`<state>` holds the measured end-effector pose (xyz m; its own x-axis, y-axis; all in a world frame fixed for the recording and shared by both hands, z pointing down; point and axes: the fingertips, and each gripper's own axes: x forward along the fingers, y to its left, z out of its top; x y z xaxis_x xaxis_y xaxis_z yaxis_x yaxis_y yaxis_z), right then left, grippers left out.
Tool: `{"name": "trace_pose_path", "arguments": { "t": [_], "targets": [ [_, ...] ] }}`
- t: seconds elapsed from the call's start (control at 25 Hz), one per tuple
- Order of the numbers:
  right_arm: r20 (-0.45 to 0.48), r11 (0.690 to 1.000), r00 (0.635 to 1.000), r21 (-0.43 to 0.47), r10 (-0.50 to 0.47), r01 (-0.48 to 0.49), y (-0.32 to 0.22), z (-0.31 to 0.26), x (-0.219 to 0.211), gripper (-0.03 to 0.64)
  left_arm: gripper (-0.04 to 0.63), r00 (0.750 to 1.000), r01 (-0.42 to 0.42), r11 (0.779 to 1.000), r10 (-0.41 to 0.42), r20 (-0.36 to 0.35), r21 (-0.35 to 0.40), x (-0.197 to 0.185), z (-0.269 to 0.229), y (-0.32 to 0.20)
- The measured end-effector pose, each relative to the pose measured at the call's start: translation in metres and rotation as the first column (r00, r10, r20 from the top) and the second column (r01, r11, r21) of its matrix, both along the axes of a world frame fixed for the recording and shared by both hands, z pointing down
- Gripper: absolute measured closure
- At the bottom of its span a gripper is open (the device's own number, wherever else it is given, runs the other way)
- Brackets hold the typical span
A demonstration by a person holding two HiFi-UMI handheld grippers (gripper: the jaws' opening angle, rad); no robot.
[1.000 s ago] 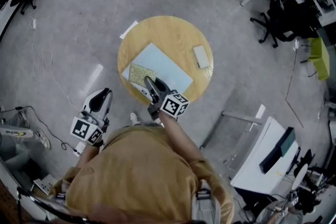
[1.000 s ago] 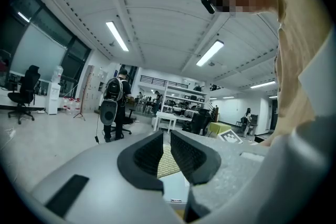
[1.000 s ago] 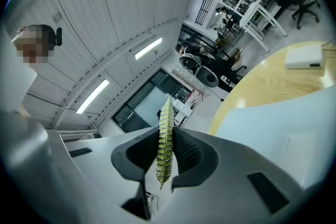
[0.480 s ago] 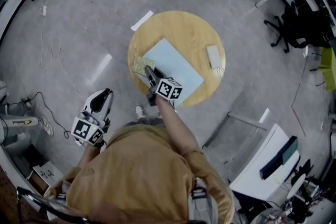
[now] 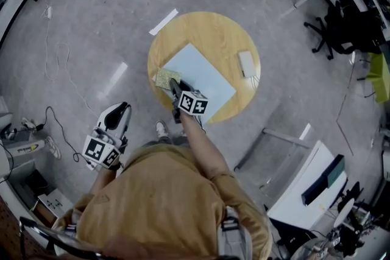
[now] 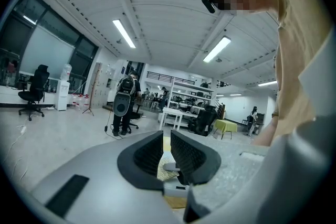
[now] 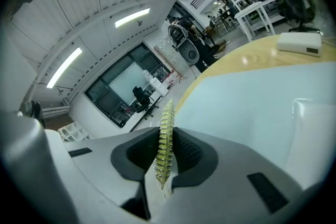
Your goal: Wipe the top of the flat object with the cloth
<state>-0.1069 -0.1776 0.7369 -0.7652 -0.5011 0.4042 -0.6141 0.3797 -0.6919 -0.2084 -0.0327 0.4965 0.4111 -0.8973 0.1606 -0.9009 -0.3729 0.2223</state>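
A light blue flat board (image 5: 204,77) lies on the round wooden table (image 5: 213,30). The yellow-green cloth (image 5: 163,78) rests at the board's left edge. My right gripper (image 5: 175,86) is shut on the cloth's near side. In the right gripper view the cloth (image 7: 166,134) stands edge-on, pinched between the pads of the right gripper (image 7: 165,159), with the board (image 7: 252,107) stretching away beyond it. My left gripper (image 5: 117,117) hangs low at the person's left side, over the floor and away from the table. Its jaws (image 6: 166,152) are almost together with nothing held.
A small white box (image 5: 247,63) sits on the table's right side, past the board; it also shows in the right gripper view as the white box (image 7: 299,42). Around the table are grey floor, loose cables (image 5: 58,64), desks and office chairs (image 5: 341,27).
My right gripper has slid the cloth toward the board's left edge, and the cloth now looks smaller and bunched. The left gripper has stayed where it was.
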Motion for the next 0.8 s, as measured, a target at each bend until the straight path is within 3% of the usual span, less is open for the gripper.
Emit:
{"name": "trace_pose_path", "arguments": {
  "t": [0.8],
  "targets": [
    [-0.089, 0.981, 0.977, -0.016, 0.193, -0.195, 0.066, 0.020, 0.131, 0.554, 0.551, 0.981, -0.189, 0.981, 0.190, -0.024, 0.037, 0.047, 0.000, -0.019]
  ]
}}
